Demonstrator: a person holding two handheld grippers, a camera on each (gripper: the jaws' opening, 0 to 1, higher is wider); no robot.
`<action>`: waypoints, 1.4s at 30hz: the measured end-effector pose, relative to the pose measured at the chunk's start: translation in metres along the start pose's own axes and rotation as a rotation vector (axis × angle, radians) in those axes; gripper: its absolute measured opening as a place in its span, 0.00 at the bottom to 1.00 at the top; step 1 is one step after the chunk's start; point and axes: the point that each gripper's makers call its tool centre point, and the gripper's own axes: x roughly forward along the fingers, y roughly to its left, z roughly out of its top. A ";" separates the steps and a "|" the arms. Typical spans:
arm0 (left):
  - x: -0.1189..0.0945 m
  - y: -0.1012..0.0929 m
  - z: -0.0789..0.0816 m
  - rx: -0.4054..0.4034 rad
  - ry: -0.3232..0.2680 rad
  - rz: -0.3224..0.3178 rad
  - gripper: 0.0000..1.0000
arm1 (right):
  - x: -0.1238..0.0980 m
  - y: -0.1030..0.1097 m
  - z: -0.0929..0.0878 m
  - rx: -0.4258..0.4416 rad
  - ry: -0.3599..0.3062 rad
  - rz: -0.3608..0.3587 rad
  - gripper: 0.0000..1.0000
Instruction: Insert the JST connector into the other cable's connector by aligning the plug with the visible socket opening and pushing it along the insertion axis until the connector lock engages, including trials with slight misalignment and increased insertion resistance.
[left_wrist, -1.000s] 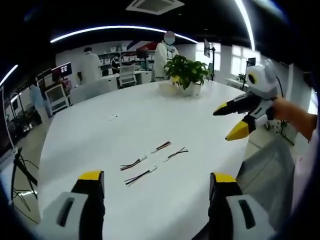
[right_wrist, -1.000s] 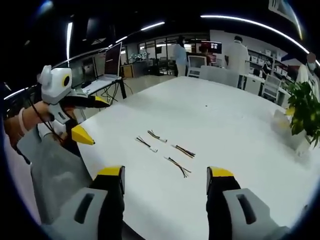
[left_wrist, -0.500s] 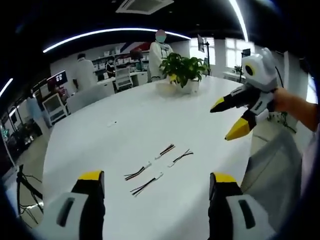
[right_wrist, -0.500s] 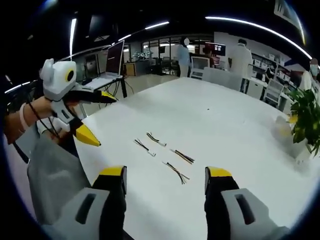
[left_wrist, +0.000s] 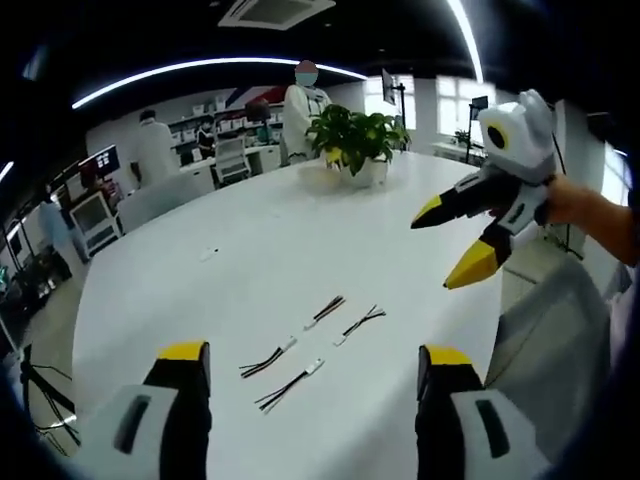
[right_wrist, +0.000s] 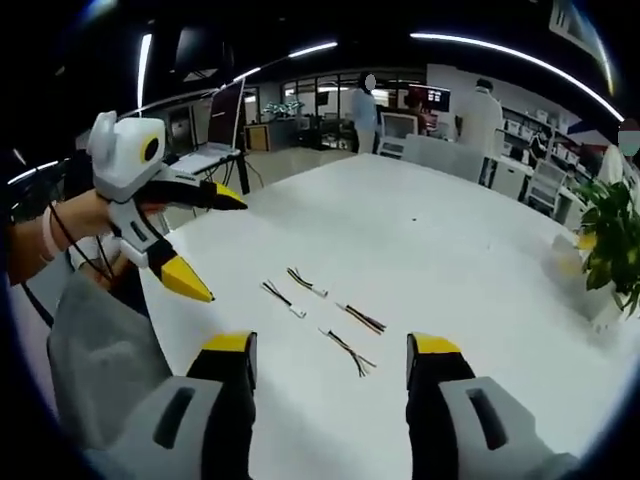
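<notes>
Red-and-black wired JST cables (left_wrist: 300, 350), four short pieces, lie loose in a cluster on the white table (left_wrist: 250, 250) between and ahead of the left gripper (left_wrist: 310, 365) and right gripper (right_wrist: 325, 350), both spread wide, empty.

Your right gripper (right_wrist: 330, 350) gapes (nothing held) | four cables (right_wrist: 322, 318) at 12 on table (right_wrist: 450, 250) | left gripper (right_wrist: 215, 245) at 10, jaws apart.

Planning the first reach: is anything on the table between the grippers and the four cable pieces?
Nothing visible. The four cables lie apart on bare white table; left gripper and right gripper, both open, face them unobstructed.
</notes>
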 end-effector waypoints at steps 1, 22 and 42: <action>0.001 0.001 -0.001 -0.003 0.004 0.001 0.82 | 0.002 0.000 -0.001 0.001 0.005 0.002 0.58; 0.031 0.035 -0.029 0.153 0.117 0.018 0.79 | 0.041 0.004 -0.003 -0.051 0.062 0.062 0.56; 0.067 0.030 -0.032 0.136 0.135 -0.044 0.76 | 0.062 -0.023 -0.006 -0.061 0.079 0.045 0.55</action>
